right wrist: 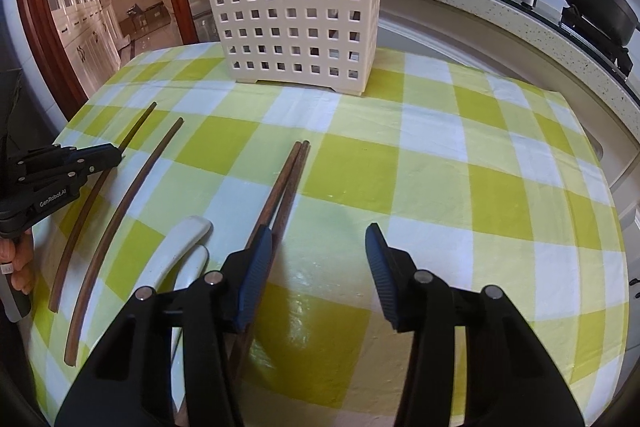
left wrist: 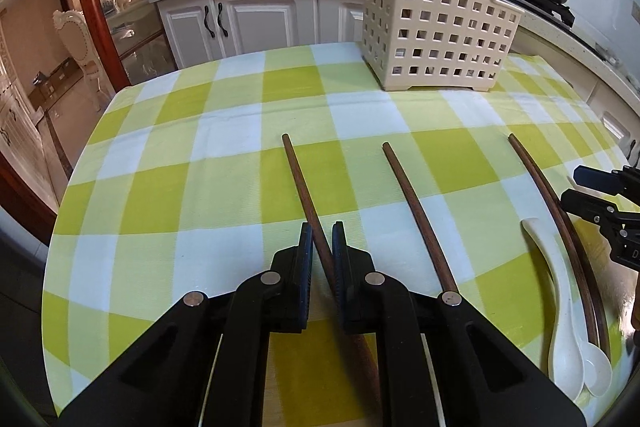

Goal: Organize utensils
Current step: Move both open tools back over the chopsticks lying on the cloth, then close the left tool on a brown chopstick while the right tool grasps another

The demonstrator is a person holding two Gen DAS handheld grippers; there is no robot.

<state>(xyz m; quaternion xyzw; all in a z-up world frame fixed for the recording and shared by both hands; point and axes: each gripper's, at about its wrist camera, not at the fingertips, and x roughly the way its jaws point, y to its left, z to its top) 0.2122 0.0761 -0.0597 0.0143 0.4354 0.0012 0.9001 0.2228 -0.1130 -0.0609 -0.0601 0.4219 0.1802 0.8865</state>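
1. The green-and-white checked tablecloth [right wrist: 460,163] lies bare ahead of my right gripper [right wrist: 318,251], whose jaws stand spread, holding nothing.
2. My left gripper [left wrist: 319,247] pinches one dark wooden chopstick [left wrist: 298,171], slim and straight.
3. The cream perforated plastic basket [left wrist: 432,15] stands near the table's far edge.

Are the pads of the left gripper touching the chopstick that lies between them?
Touching. In the left wrist view, the left gripper has its jaws nearly closed on the chopstick, which crosses between both pads with no visible gap.

left tongs [left wrist: 319,241]: pinched nearly shut, angled down | right tongs [right wrist: 318,259]: jaws apart, angled down
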